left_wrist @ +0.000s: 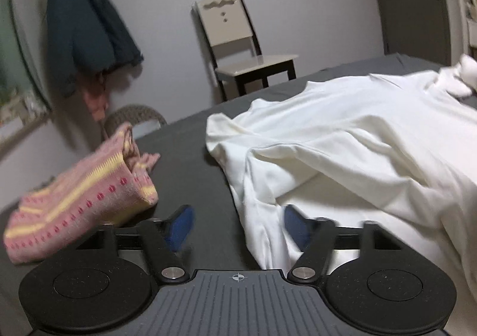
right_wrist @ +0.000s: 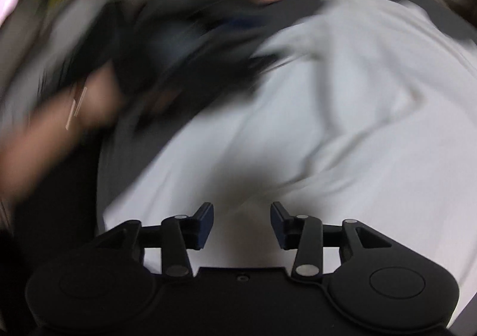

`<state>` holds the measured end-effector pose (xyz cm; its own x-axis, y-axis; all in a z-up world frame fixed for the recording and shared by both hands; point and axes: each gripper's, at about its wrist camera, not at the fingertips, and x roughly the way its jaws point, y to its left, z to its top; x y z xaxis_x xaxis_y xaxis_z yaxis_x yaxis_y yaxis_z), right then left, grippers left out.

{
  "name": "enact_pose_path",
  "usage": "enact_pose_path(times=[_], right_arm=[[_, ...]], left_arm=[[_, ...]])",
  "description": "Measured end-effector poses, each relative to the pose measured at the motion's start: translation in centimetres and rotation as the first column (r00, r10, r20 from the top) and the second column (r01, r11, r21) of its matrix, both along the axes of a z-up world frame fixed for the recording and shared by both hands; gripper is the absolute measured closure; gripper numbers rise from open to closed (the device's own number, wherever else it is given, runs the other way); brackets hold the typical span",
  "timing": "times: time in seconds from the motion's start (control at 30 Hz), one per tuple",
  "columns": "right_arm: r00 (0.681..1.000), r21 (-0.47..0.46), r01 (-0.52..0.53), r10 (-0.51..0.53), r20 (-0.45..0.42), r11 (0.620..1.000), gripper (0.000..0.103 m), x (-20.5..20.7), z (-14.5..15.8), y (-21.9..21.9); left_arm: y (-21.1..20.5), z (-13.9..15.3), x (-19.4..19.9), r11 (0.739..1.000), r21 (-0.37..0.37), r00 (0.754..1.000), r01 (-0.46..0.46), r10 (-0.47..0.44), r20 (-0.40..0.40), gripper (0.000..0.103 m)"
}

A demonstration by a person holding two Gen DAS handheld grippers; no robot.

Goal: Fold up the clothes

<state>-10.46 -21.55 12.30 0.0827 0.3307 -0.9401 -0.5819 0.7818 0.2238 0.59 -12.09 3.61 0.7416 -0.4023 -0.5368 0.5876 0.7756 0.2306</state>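
left gripper (left_wrist: pixel 235 227): jaws spread, nothing between them. its blue pads (left_wrist: pixel 179 227) sit low over a dark grey bed sheet (left_wrist: pixel 190 175). one pad lies over the bare sheet; the other sits at the near hem of a white garment (left_wrist: pixel 342 151), and contact with the cloth cannot be told.

right gripper (right_wrist: pixel 242 224): jaws spread, nothing clamped. it hangs above the white garment (right_wrist: pixel 342 133), which fills the middle and right of the right wrist view. that view is heavily smeared; fine detail is not readable.

white garment: spread loosely on the sheet, rumpled, with a raised fold running across its near part. its far end bunches at the right edge of the left wrist view.

pink knitted garment (left_wrist: pixel 80 196): pink with yellow bands and red marks, lying in a loose heap on the sheet, left of the left gripper and apart from the white garment.

person's forearm (right_wrist: pixel 44 133): visible at the left of the right wrist view, blurred, next to a dark shape that cannot be identified.

background, left wrist view: a chair (left_wrist: pixel 241 46) with a pale seat stands against the wall; a dark jacket (left_wrist: pixel 86 26) hangs on the wall to its left; a wicker chair back (left_wrist: pixel 134 117) shows behind the bed edge.
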Motion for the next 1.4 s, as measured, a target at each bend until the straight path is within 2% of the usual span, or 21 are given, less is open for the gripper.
enact_pose_path(times=[0.07, 0.1, 0.17, 0.23, 0.27, 0.37, 0.43, 0.5, 0.57, 0.6, 0.67, 0.73, 0.8, 0.9, 1.0, 1.13, 1.2, 1.27, 1.3, 1.33, 1.4], right_arm=[[0.987, -0.070, -0.150, 0.153, 0.049, 0.986, 0.049, -2.5, -0.2, 2.8], [0.970, -0.103, -0.222, 0.230, 0.074, 0.970, 0.047, -3.8, -0.2, 4.0], [0.927, -0.183, -0.323, 0.350, 0.137, 0.928, 0.043, -6.2, -0.2, 5.5], [0.877, -0.264, -0.381, 0.437, 0.201, 0.886, 0.040, -8.2, -0.2, 6.4], [0.870, -0.270, -0.376, 0.438, 0.226, 0.886, 0.038, -8.6, -0.3, 6.6], [0.864, -0.266, -0.362, 0.429, 0.265, 0.893, 0.038, -8.8, -1.1, 6.9], [0.855, -0.285, -0.347, 0.427, 0.295, 0.893, 0.039, -8.5, -2.2, 6.6], [0.879, -0.268, -0.310, 0.382, 0.284, 0.912, 0.045, -8.1, -3.0, 6.3], [0.920, -0.252, -0.245, 0.306, 0.243, 0.936, 0.086, -7.5, -3.4, 5.7], [0.940, -0.249, -0.204, 0.260, 0.221, 0.947, 0.089, -7.1, -3.3, 5.2], [0.957, -0.251, -0.125, 0.183, 0.225, 0.960, 0.092, -7.1, -1.9, 3.5], [0.964, -0.276, -0.045, 0.115, 0.239, 0.960, 0.094, -7.4, -0.1, 1.4], [0.970, -0.338, 0.037, 0.047, 0.239, 0.940, 0.095, -7.7, 1.1, -1.5], [0.968, -0.426, 0.161, -0.059, 0.242, 0.890, 0.097, -8.1, 2.9, -6.0], [0.959, -0.468, 0.275, -0.203, 0.200, 0.840, 0.098, -7.4, 2.6, -10.5], [0.906, -0.425, 0.412, -0.411, 0.101, 0.806, 0.098, -6.4, 0.1, -15.6], [0.890, -0.437, 0.432, -0.452, 0.063, 0.789, 0.102, -6.0, -1.5, -17.2], [0.848, -0.394, 0.486, -0.530, -0.005, 0.780, 0.102, -5.7, -2.7, -18.4], [0.822, -0.371, 0.517, -0.568, -0.037, 0.772, 0.100, -5.5, -3.0, -18.9], [0.812, -0.345, 0.531, -0.581, -0.056, 0.774, 0.097, -5.3, -2.8, -19.3], [0.816, -0.244, 0.549, -0.576, -0.053, 0.800, 0.083, -4.9, -1.3, -19.5]], left_arm=[[-0.2, -0.5, 0.5, 1.000, -0.005, 1.000, 0.006, -0.006, -0.021, 0.063], [-0.3, -0.8, 0.7, 1.000, -0.008, 1.000, 0.012, -0.012, -0.028, 0.067], [-0.5, -1.1, 0.4, 0.999, -0.002, 0.999, 0.034, -0.034, -0.026, 0.069], [-0.8, -1.3, 0.2, 0.999, 0.005, 0.999, 0.044, -0.044, -0.013, 0.080], [-0.9, -1.3, 0.3, 0.999, 0.003, 0.999, 0.044, -0.044, -0.016, 0.089], [-1.0, -1.5, 0.6, 0.999, -0.001, 0.999, 0.038, -0.038, -0.013, 0.094], [-0.9, -1.5, 0.6, 1.000, -0.002, 1.000, 0.025, -0.025, -0.011, 0.094], [-0.7, -1.4, 0.6, 1.000, -0.001, 1.000, 0.009, -0.009, -0.007, 0.094], [-0.5, -1.4, 0.7, 1.000, 0.003, 1.000, -0.018, 0.018, -0.007, 0.094], [-0.4, -1.4, 0.8, 0.999, -0.004, 0.999, -0.034, 0.033, -0.017, 0.094], [0.1, -1.6, 1.1, 0.997, -0.022, 0.997, -0.070, 0.068, -0.047, 0.094], [0.6, -1.9, 1.5, 0.994, -0.037, 0.992, -0.102, 0.099, -0.075, 0.094], [0.8, -2.1, 1.8, 0.992, -0.043, 0.990, -0.117, 0.113, -0.085, 0.094], [0.8, -2.2, 1.9, 0.991, -0.043, 0.989, -0.128, 0.125, -0.082, 0.094], [0.9, -2.4, 2.0, 0.989, -0.045, 0.987, -0.140, 0.136, -0.087, 0.094], [1.2, -2.5, 1.8, 0.989, -0.036, 0.987, -0.145, 0.142, -0.082, 0.094], [1.2, -2.6, 1.6, 0.990, -0.017, 0.988, -0.140, 0.138, -0.066, 0.094], [1.1, -2.7, 1.3, 0.992, 0.001, 0.991, -0.127, 0.127, -0.046, 0.094], [1.1, -2.8, 1.1, 0.993, 0.010, 0.993, -0.115, 0.115, -0.033, 0.094], [1.1, -2.8, 0.9, 0.994, 0.021, 0.994, -0.105, 0.106, -0.021, 0.094], [0.9, -2.8, 0.8, 0.995, 0.040, 0.996, -0.093, 0.094, -0.004, 0.094]])
